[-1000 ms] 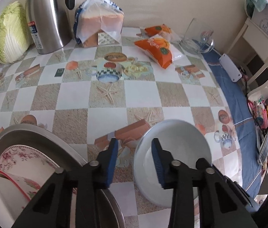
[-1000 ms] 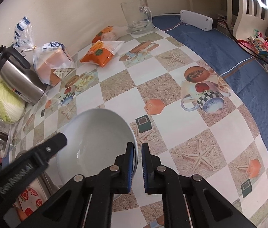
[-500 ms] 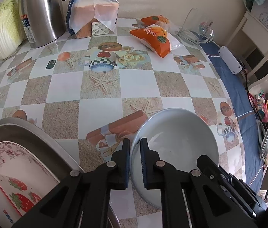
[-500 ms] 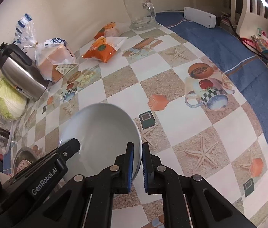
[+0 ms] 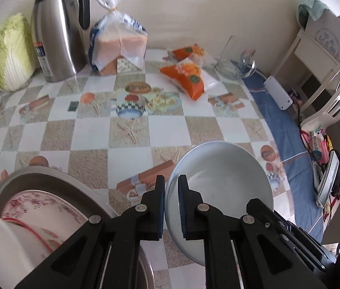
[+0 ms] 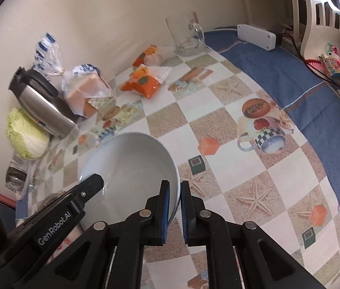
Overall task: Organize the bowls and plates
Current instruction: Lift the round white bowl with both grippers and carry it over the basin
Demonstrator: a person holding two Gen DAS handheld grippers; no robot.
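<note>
A plain pale grey bowl [image 5: 220, 180] is held between both grippers above the checked tablecloth. My left gripper [image 5: 171, 192] is shut on its left rim. My right gripper [image 6: 174, 201] is shut on its right rim; the bowl [image 6: 131, 163] fills the lower middle of the right wrist view. At lower left of the left wrist view a steel basin [image 5: 49, 175] holds a flowered plate [image 5: 39, 204] and a white bowl with a red rim line [image 5: 3, 245].
Along the back wall stand a cabbage [image 5: 10, 53], a steel kettle [image 5: 56, 29], bagged bread [image 5: 119, 45], orange snack packs [image 5: 184, 77] and a glass mug [image 6: 187, 36]. A blue cloth [image 6: 290, 77] covers the table's right side, with a white box [image 6: 256, 36].
My left gripper went from open beside the bowl to shut on its rim. The bowl has since risen slightly, held by both grippers.
</note>
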